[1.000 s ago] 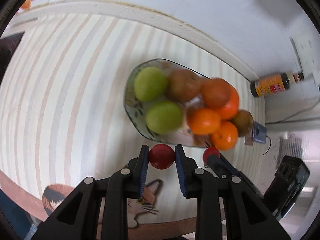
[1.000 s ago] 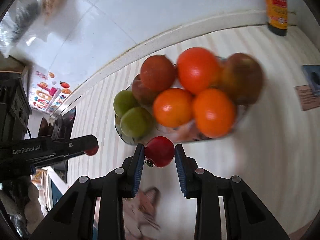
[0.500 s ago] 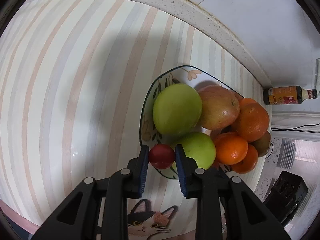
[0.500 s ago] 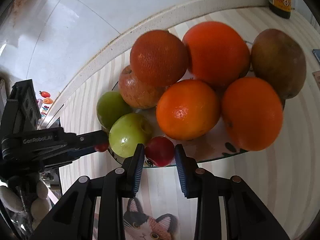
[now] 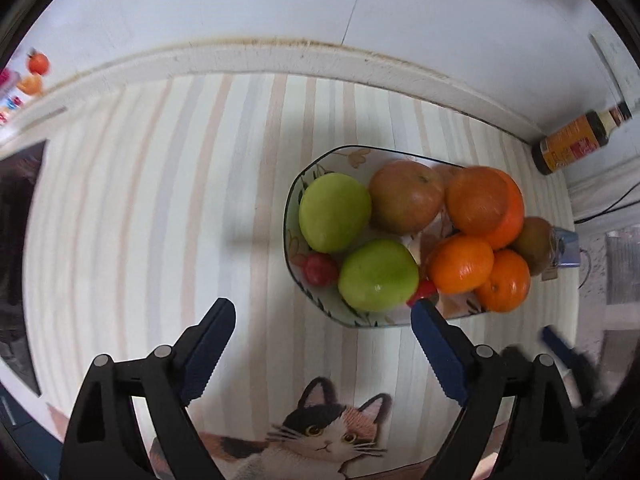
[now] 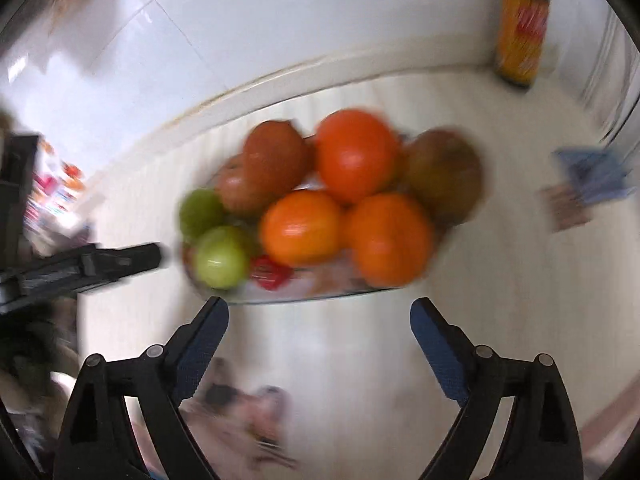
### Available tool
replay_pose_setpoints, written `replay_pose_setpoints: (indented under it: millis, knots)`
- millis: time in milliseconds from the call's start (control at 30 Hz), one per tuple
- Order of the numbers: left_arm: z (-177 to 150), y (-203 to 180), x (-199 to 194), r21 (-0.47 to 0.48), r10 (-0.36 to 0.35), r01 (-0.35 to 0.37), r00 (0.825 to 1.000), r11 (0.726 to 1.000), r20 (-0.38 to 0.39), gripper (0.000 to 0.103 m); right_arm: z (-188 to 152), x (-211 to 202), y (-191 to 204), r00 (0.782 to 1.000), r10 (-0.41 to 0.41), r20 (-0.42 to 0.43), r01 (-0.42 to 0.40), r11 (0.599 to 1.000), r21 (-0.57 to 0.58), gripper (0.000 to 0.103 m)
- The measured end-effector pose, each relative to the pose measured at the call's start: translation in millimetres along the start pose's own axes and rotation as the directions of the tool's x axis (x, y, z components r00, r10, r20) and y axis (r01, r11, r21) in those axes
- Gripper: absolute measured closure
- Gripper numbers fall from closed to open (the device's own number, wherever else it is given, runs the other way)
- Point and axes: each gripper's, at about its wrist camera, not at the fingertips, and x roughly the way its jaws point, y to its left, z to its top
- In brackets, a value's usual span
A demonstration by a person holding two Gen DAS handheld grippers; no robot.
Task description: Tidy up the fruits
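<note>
Fruit now fills the plate (image 5: 316, 168): each gripper has just spread its jaws and dropped its small red fruit, one (image 5: 320, 268) by the rim left of a green apple (image 5: 378, 274), the other (image 5: 422, 290) at its right. Left gripper (image 5: 322, 318) and right gripper (image 6: 319, 314) stand wide apart, empty. Likely nothing is left to sort. Count: two green, four oranges, two brownish, two red. Bottle (image 5: 576, 140) stands apart on the bench (image 5: 160, 200).

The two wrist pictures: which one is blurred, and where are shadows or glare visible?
Right wrist view: motion-blurred throughout, so the oranges and the bottle smear, and small highlights sit on the fruit. Left wrist view: mostly sharp, a soft shadow on the striped tablecloth left of the plate, a highlight on the near green apple.
</note>
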Motion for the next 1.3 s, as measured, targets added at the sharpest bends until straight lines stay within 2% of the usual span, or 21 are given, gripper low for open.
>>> replay_pose_setpoints:
  millis: [67, 200, 533, 733, 933, 1233, 1300]
  knots:
    - [-12, -9, -9, 0.008, 0.037, -0.038, 0.999, 0.999, 0.036, 0.011, 0, -10, -6, 0.999, -0.047, 0.015, 0.048, 0.998, -0.038, 0.007]
    - [-35, -21, -25, -0.020, 0.110, -0.108, 0.990, 0.994, 0.092, 0.011, -1, -25, -9, 0.997, -0.063, 0.041, 0.067, 0.994, -0.088, 0.006]
    - [-75, -45, -68, -0.054, 0.155, -0.147, 0.967, 0.988, 0.202, 0.011, -8, -74, -21, 0.995, -0.029, 0.096, 0.042, 0.990, -0.135, 0.006]
    - [-104, -57, -113, -0.055, 0.198, -0.190, 0.932, 0.980, 0.304, 0.011, -29, -123, -20, 0.987, -0.008, 0.158, 0.029, 0.990, -0.135, 0.006]
    - [-144, -57, -162, -0.046, 0.159, -0.153, 0.913, 0.987, 0.376, 0.011, -66, -184, -16, 0.971, -0.020, 0.237, 0.052, 0.991, -0.127, 0.006]
    - [-217, -55, -236, 0.020, 0.123, -0.152, 0.866, 0.988, 0.484, 0.011, -135, -276, 1, 0.945, -0.008, 0.327, 0.047, 0.993, -0.111, 0.006]
    - [-230, -52, -247, 0.027, 0.115, -0.148, 0.861, 0.989, 0.495, 0.011, -151, -295, 6, 0.939, -0.008, 0.344, 0.050, 0.992, -0.113, 0.006]
